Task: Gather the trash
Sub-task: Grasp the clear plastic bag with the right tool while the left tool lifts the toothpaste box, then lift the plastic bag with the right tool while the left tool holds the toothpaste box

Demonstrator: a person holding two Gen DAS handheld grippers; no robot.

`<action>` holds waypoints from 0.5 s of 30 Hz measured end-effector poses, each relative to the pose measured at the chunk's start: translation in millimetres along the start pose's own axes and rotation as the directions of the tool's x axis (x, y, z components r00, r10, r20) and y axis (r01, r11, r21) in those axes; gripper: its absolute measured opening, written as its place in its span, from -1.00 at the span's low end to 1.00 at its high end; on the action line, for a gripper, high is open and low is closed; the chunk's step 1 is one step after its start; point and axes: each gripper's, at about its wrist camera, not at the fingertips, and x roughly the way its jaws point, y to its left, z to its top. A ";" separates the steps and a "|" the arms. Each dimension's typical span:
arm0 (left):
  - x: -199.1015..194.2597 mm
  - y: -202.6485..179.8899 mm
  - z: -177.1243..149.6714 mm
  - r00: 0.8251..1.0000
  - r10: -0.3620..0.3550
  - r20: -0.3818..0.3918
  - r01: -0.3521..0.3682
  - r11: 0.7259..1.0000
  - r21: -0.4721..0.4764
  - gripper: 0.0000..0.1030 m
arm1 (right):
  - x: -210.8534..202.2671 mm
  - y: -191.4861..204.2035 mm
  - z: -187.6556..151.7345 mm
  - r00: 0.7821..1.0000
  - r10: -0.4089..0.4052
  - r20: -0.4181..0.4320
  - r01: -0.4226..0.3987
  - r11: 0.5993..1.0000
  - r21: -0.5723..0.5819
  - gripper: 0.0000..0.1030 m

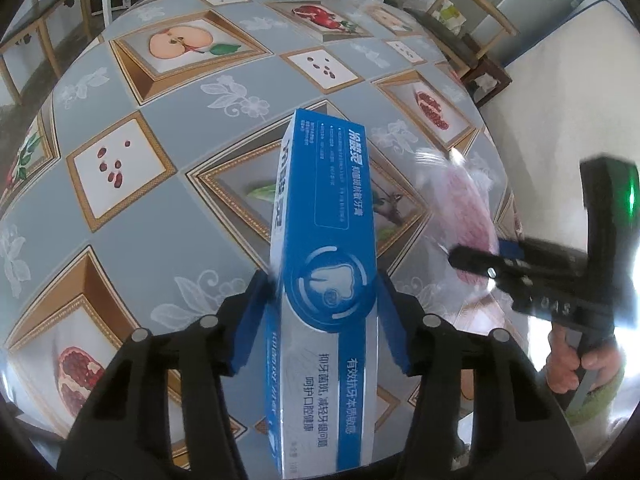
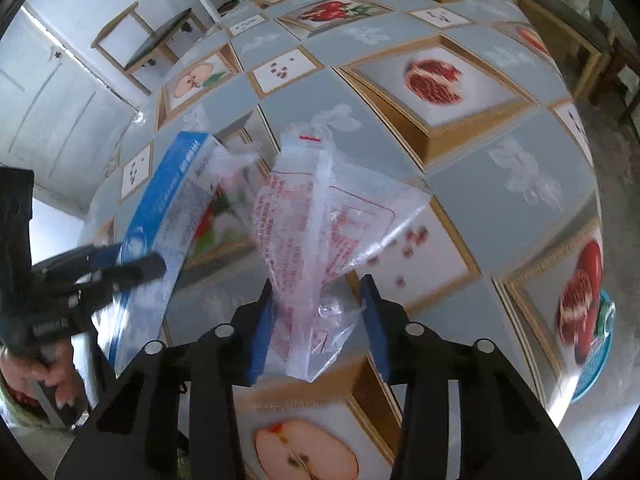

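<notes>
Over the fruit-print tablecloth (image 1: 224,128), my left gripper (image 1: 324,304) pinches a blue toothpaste box (image 1: 328,216); at three o'clock, my right gripper (image 2: 320,308) clamps a crumpled plastic bag (image 2: 304,232).

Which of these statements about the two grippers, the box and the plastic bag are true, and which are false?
1. The left gripper holds a blue and white box. True.
2. The right gripper has a clear plastic bag with red print between its fingers. True.
3. The box lies flat on the table. False: it is held up.
4. The tablecloth is plain white. False: it shows fruit pictures.
</notes>
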 end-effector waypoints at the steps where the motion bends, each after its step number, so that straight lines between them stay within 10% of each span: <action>1: -1.0 0.6 -1.5 1.000 -0.001 0.002 0.001 1.000 -0.003 -0.03 | -2.0 -2.4 -5.1 1.000 0.006 -0.006 -0.006 1.000 0.009 -0.27; 7: -10.3 1.6 -21.9 1.000 -0.019 0.003 0.019 0.999 -0.026 -0.04 | -18.4 -8.5 -30.5 1.000 0.008 -0.016 -0.008 1.000 0.030 -0.20; 15: -12.5 -1.3 -29.7 1.000 -0.015 0.009 0.015 0.999 -0.031 -0.05 | -24.1 -8.4 -23.0 1.000 -0.005 0.031 0.004 0.999 0.051 0.39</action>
